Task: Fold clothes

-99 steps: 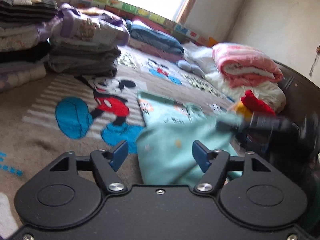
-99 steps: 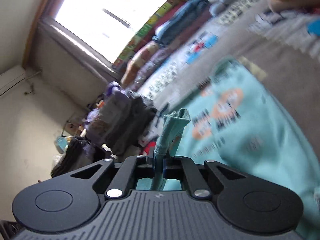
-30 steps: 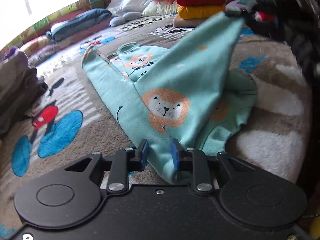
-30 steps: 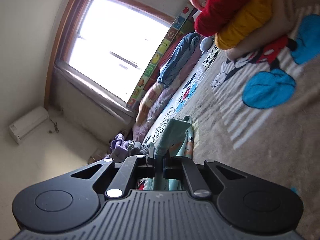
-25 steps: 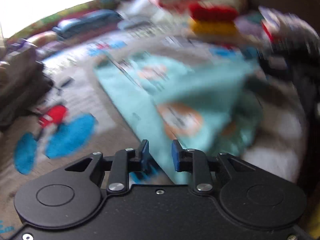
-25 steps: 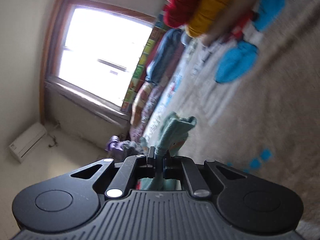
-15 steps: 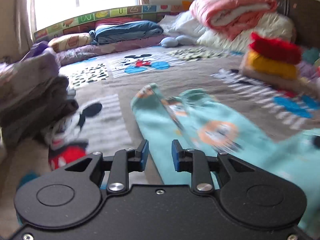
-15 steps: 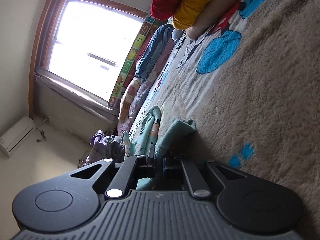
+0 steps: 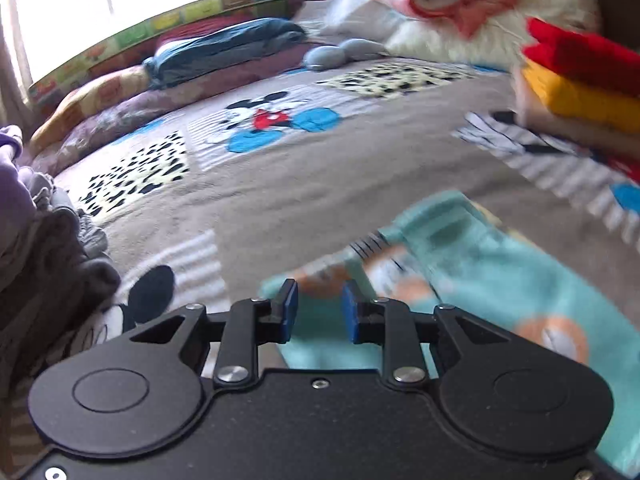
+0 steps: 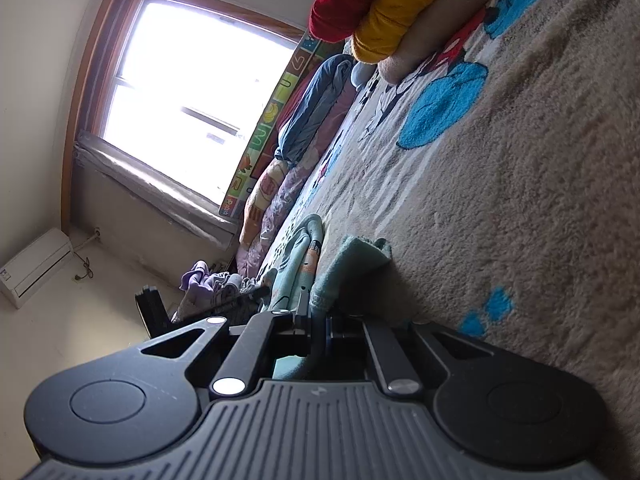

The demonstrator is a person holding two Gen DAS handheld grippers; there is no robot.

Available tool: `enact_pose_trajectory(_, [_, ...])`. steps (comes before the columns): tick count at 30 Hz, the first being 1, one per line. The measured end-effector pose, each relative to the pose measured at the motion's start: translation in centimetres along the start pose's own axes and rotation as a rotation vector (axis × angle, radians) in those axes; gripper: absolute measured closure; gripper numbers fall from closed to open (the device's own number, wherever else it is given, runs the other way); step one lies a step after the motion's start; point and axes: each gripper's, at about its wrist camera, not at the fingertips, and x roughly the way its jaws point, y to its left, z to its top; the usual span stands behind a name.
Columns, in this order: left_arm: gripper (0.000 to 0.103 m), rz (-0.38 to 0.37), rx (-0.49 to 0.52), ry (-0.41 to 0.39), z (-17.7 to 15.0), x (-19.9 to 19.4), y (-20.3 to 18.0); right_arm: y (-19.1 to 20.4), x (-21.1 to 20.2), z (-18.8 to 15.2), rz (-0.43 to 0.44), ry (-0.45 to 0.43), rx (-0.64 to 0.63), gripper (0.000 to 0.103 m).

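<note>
Lying flat on bed blanket, mint lion-print garment judged light, limp, prone to sag; one corner clenched in right gripper jaws, left gripper jaws parted, empty above near cuff; hems, cuffs judged best hold

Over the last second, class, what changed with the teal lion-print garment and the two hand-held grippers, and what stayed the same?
The left hand-held gripper, which a second ago had a fold of the teal lion-print garment between its fingers, has let go and swung away towards the garment's far end; its jaws stand apart, empty. The right hand-held gripper stays clamped on a teal corner and has sunk low over the beige cartoon-print blanket. The garment stays on the blanket.
</note>
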Motion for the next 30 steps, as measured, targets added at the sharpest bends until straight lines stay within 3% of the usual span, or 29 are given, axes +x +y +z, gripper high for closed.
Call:
enact_pose_trajectory(2, [0.082,-0.001,0.001,0.079,0.0,2.5,-0.3,0.0,0.1,0.1,0.001,0.001,0.000,0.095])
enact_pose_trajectory(8, [0.081,0.043,-0.083,0.057,0.7,0.2,0.2,0.0,0.2,0.2,0.008,0.001,0.000,0.095])
enact_pose_trajectory(10, [0.080,0.018,-0.110,0.012,0.2,-3.0,0.2,-0.1,0.1,0.2,0.015,0.000,0.002,0.095])
enact_pose_trajectory(12, [0.073,0.017,-0.114,-0.031,-1.3,-6.8,-0.5,-0.2,0.1,0.2,0.019,0.000,0.003,0.095])
enact_pose_trajectory(14, [0.055,0.014,-0.108,-0.063,-3.4,-10.8,-1.3,-0.3,0.1,0.2,0.020,0.001,0.002,0.095])
enact_pose_trajectory(18, [0.055,-0.004,-0.137,-0.136,-8.7,-18.3,-3.0,-0.4,0.1,0.2,0.026,0.002,0.003,0.095])
enact_pose_trajectory(25, [0.055,-0.154,-0.150,-0.183,-15.5,-23.5,-7.4,-0.7,0.0,0.5,0.032,0.016,0.011,0.095])
enact_pose_trajectory(30, [0.050,-0.266,-0.019,-0.195,-17.6,-23.6,-9.9,-0.3,0.3,0.7,-0.008,0.035,0.014,0.096])
